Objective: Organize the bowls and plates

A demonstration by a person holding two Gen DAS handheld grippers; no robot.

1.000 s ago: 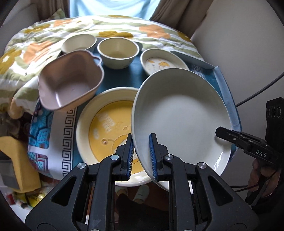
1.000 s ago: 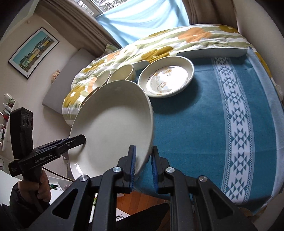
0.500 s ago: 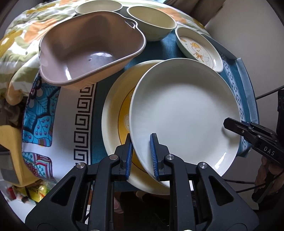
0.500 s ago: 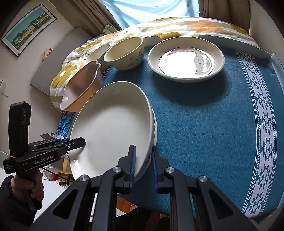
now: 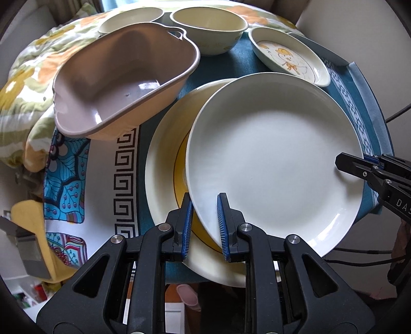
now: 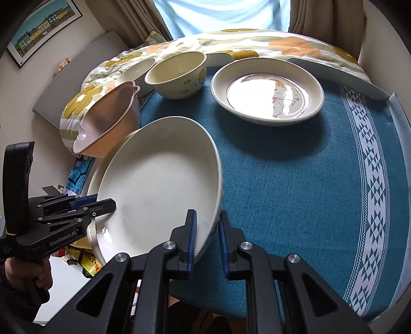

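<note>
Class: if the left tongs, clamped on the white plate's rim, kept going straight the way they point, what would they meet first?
Probably the yellow-centred plate lying under the white plate; the left tongs point steeply down at it, though the gap is unclear.

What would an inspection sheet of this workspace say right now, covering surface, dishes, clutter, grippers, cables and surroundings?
Surface: round table under a teal cloth.
Job's things: white plate tilted above the yellow-centred plate; pink handled bowl tilted; cream bowl; picture plate.
Clutter: floral quilt along the far edge; patterned cloth.
Grippers: left gripper and right gripper both clamp the white plate's rim on opposite sides.
Cables: black cable by the right gripper.
Surroundings: curtains, framed picture.
</note>
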